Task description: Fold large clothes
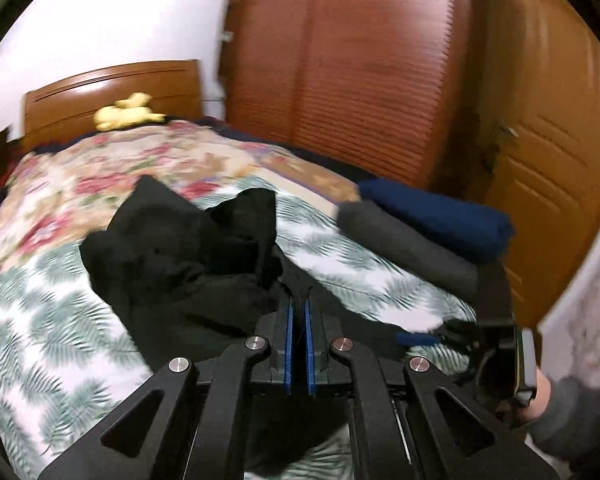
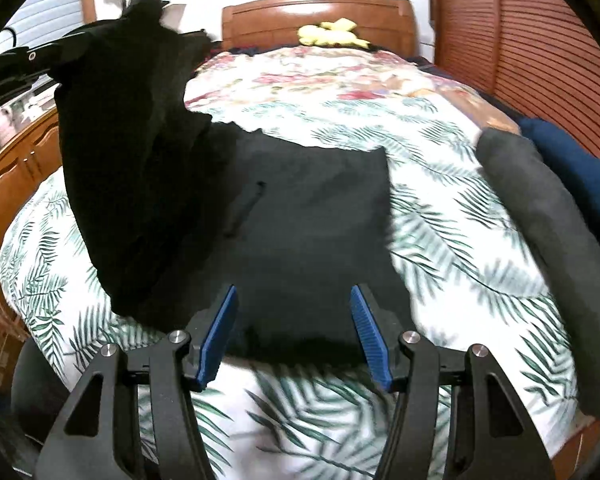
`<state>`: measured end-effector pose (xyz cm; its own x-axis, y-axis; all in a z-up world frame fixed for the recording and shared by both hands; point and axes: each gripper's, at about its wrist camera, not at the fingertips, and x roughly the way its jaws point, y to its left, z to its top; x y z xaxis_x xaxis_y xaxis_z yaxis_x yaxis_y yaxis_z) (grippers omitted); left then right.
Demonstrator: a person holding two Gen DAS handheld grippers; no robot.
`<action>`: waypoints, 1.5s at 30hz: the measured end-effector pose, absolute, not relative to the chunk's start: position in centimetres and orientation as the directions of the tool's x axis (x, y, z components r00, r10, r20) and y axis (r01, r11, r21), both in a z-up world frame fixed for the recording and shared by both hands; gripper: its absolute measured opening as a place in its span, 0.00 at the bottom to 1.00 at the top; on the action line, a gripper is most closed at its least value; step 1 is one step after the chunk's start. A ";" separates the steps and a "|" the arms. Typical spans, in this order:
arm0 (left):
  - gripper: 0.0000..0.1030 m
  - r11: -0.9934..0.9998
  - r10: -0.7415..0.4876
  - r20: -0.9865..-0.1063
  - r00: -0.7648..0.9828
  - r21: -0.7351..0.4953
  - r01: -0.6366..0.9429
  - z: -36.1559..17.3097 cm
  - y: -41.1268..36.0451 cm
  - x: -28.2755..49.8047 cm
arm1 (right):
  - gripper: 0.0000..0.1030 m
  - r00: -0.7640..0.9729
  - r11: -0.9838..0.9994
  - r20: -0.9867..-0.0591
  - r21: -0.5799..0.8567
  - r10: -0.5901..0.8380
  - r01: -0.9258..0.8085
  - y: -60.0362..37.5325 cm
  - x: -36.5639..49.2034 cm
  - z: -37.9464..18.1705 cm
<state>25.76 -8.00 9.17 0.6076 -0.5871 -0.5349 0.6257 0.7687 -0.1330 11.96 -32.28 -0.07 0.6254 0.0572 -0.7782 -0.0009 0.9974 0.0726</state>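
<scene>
The bed, under a fern-and-flower cover, carries everything else. On its near middle lies the black garment, one part flat on the cover, the other part lifted up on the left side. A folded grey garment and a navy one lie along the bed's right edge. The left gripper pinches the black cloth between nearly closed pads. The right gripper hangs spread wide over the garment's near hem.
</scene>
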 end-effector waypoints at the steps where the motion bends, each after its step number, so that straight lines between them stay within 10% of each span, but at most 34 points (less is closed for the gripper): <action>1: 0.04 0.755 -0.598 -0.544 0.589 -0.138 0.641 8.7 -8.7 25.7 | 0.58 0.624 0.997 -0.780 0.071 0.050 0.009 -32.7 11.7 0.0; 11: 0.10 0.771 -0.553 -0.579 0.599 -0.084 0.631 7.8 -10.9 24.7 | 0.58 0.617 0.996 -0.786 0.078 0.033 0.046 -34.4 9.9 0.6; 21: 0.45 0.765 -0.596 -0.512 0.619 -0.127 0.631 10.8 -8.2 22.4 | 0.58 0.669 0.998 -0.743 0.056 0.024 0.027 -33.6 10.7 4.1; 45: 0.47 0.909 -0.395 -0.571 0.719 -0.130 0.396 6.0 -2.1 19.1 | 0.58 0.674 0.991 -0.731 0.026 0.110 -0.134 -28.1 20.4 6.8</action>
<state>19.11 -2.07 6.00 0.7193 -0.3955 -0.5711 0.3963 0.9089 -0.1302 20.35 -28.07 6.78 0.6739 0.1103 -0.7305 -0.1340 0.9906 0.0260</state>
